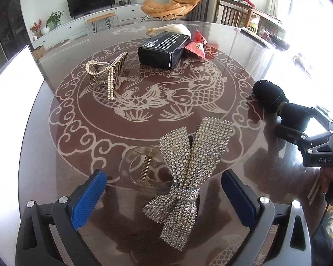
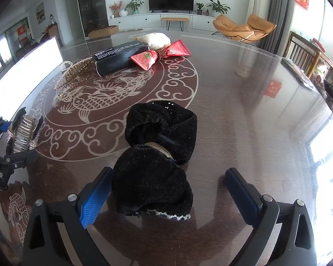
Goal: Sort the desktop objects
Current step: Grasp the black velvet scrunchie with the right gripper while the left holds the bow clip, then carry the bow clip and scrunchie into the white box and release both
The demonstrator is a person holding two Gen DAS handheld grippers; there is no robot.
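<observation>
A rhinestone bow hair clip (image 1: 188, 175) with a clear claw lies on the round dark table (image 1: 55, 146), between the fingers of my open left gripper (image 1: 164, 190). It also shows in the right wrist view (image 2: 25, 133). A black velvet bow clip (image 2: 157, 155) lies between the fingers of my open right gripper (image 2: 166, 192), touching the left pad; it also shows in the left wrist view (image 1: 270, 95). A pearl bow claw clip (image 1: 106, 73) lies farther left.
A black box (image 1: 162, 48), a red bow-shaped packet (image 1: 198, 44) and a whitish pouch (image 1: 173, 30) sit at the table's far side. A white board (image 1: 13, 75) stands at the left edge. Chairs (image 2: 299, 51) stand beyond the right rim.
</observation>
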